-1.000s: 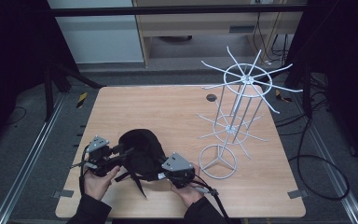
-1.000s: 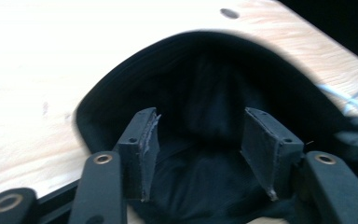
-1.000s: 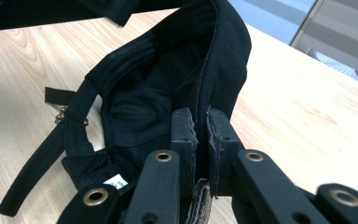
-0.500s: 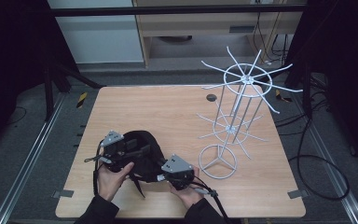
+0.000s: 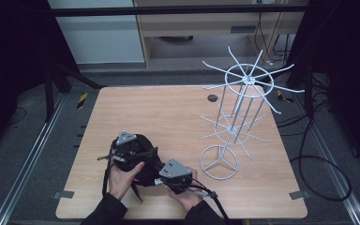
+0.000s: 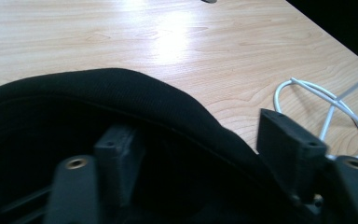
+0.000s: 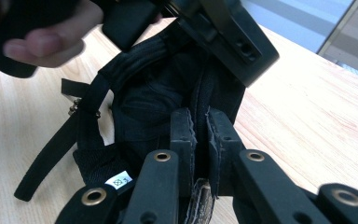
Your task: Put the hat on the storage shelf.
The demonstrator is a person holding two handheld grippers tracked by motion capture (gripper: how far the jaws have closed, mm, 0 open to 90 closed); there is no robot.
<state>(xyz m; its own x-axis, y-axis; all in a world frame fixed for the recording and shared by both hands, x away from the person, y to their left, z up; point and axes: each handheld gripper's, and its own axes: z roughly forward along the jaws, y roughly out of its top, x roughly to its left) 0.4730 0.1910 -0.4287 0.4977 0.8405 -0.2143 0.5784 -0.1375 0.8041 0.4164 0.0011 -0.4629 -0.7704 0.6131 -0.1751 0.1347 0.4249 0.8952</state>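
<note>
Wooden counter (image 5: 168, 112), mostly bare. White wire display rack (image 5: 236, 126) stands upright on the counter's right half — two tiers of spoke arms, all empty, ring base (image 6: 324, 109) flat on the wood.

Black cap (image 5: 140, 157) sits low on the counter near the person's edge, well left of the rack base, between both hands. In the right gripper view it reads as a cap seen from the inside, with a strap (image 7: 56, 149) trailing onto the wood and a small white label (image 7: 118, 178) at the lower rim.

Right claw (image 7: 200, 130) is clenched on a fold of the cap's black edge, jaws nearly together with fabric pinched between. Left claw (image 6: 205, 154) is spread wide over the cap's rim (image 6: 135, 84) — one jaw inside the cap, the other outside, not closed on it.

Progress, as I judge it: early. The cap is gripped on one side only and not lifted clear; likely goal is hanging it on a rack arm. Left to do: close the left claw on the rim, raise the cap, carry it right, hook it on a spoke.
</note>
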